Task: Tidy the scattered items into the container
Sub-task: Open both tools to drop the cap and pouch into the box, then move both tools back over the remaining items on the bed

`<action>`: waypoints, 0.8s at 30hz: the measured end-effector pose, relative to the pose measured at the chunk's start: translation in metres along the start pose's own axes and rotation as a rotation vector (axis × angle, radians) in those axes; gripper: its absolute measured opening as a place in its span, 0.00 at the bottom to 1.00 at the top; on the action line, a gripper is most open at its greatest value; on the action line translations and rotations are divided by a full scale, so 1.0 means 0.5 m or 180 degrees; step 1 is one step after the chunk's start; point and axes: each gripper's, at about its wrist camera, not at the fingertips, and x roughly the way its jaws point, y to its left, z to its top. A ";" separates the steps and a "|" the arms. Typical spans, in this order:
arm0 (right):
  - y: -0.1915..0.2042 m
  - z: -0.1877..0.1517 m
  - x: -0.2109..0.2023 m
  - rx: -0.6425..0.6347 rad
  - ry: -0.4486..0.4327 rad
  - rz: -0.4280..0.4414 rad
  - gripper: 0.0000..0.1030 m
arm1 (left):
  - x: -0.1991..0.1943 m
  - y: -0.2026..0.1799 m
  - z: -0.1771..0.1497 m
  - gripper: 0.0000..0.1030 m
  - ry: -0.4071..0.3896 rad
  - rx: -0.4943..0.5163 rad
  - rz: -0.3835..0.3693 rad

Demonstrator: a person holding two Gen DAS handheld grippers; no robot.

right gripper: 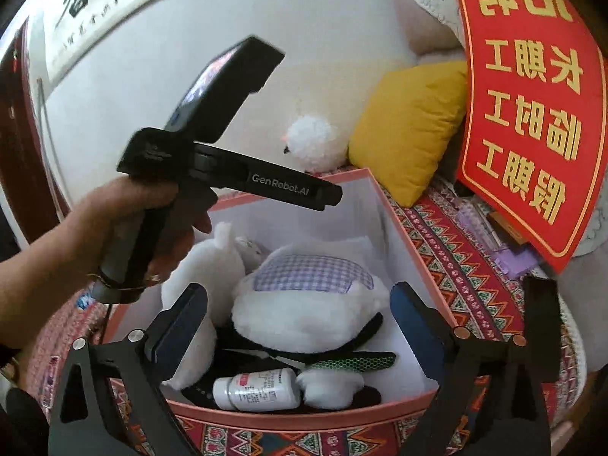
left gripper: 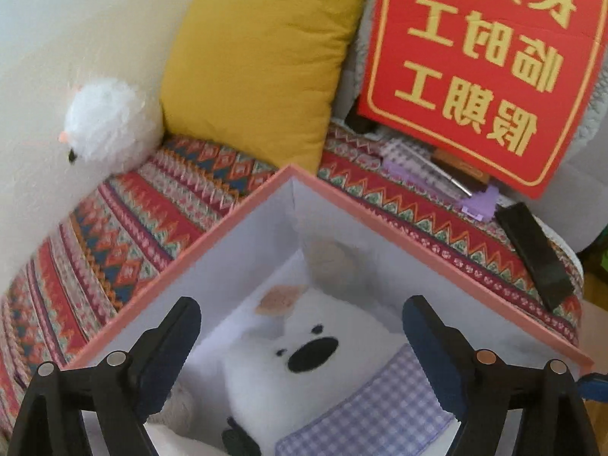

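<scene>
Left gripper: jaws apart, empty, poised over the pink box with the white plush dog between its fingers, as if just let go or about to be nudged flat. Right gripper: jaws apart too, nothing held, looking into the box from the near rim. Inside we see the dog's gingham back, a white pill bottle at 6 o'clock, and a green-mesh strap. Beyond the box at 11 o'clock, a white fluffy ball toy sits loose on the patterned cover, we judge it next. At 2 o'clock, a black case lies outside.
</scene>
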 end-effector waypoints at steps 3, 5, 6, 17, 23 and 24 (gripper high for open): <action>-0.018 -0.018 -0.001 0.0118 -0.0040 0.0081 0.96 | -0.002 0.009 -0.010 0.88 0.0053 -0.0075 0.0050; -0.026 -0.034 -0.007 0.0169 -0.0052 0.0106 0.96 | -0.007 0.007 -0.020 0.88 0.0094 -0.0094 0.0085; -0.029 -0.040 -0.012 0.0191 -0.0057 0.0113 0.96 | -0.010 0.005 -0.024 0.88 0.0110 -0.0094 0.0104; -0.006 -0.063 -0.101 0.0183 -0.0105 0.0197 0.96 | -0.096 -0.031 -0.063 0.88 0.0097 -0.0121 0.0163; 0.057 -0.055 -0.164 0.0056 -0.0179 0.0203 0.96 | -0.216 -0.045 -0.090 0.88 -0.0103 -0.0107 0.0165; 0.071 -0.053 -0.176 0.0026 -0.0194 0.0208 0.96 | -0.235 -0.044 -0.096 0.88 -0.0138 -0.0108 0.0164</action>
